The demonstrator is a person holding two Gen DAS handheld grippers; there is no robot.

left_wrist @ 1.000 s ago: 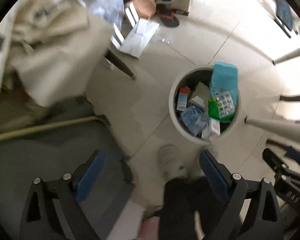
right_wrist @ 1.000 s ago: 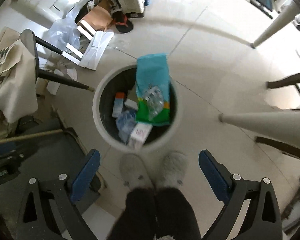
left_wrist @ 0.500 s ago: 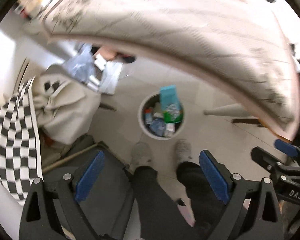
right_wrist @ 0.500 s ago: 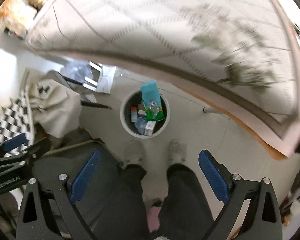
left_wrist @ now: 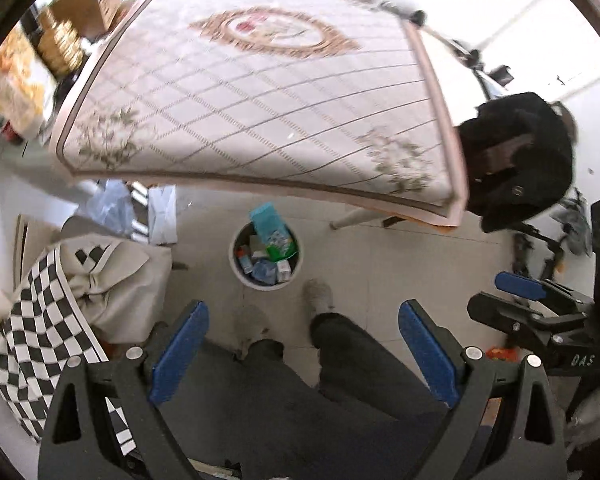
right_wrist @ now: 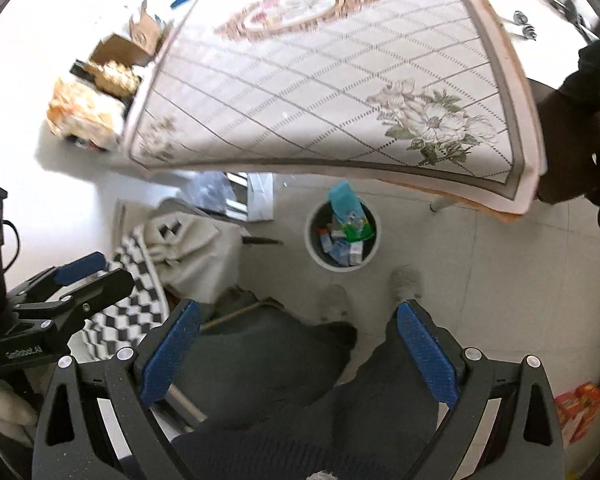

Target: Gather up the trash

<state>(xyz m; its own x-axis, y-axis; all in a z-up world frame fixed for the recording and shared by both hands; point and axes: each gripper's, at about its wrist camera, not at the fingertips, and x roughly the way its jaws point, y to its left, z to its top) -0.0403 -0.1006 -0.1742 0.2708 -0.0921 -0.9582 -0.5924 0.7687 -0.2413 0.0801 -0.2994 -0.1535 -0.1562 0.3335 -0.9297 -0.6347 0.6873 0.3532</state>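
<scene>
Both handheld tools have been lifted high in the last second, so the view now takes in the whole table. Nearest, the left gripper [left_wrist: 302,350] and right gripper [right_wrist: 298,350] hang with blue pads spread wide, holding nothing, above the person's dark trousers and grey slippers [right_wrist: 407,282]. Beyond the feet, well below the tools, the round waste bin [left_wrist: 236,268] stands on the tiled floor, filled with medicine boxes and a teal packet [right_wrist: 342,198]. Farther off, the floral tablecloth [left_wrist: 260,100] shows no litter. The collecting looks finished.
</scene>
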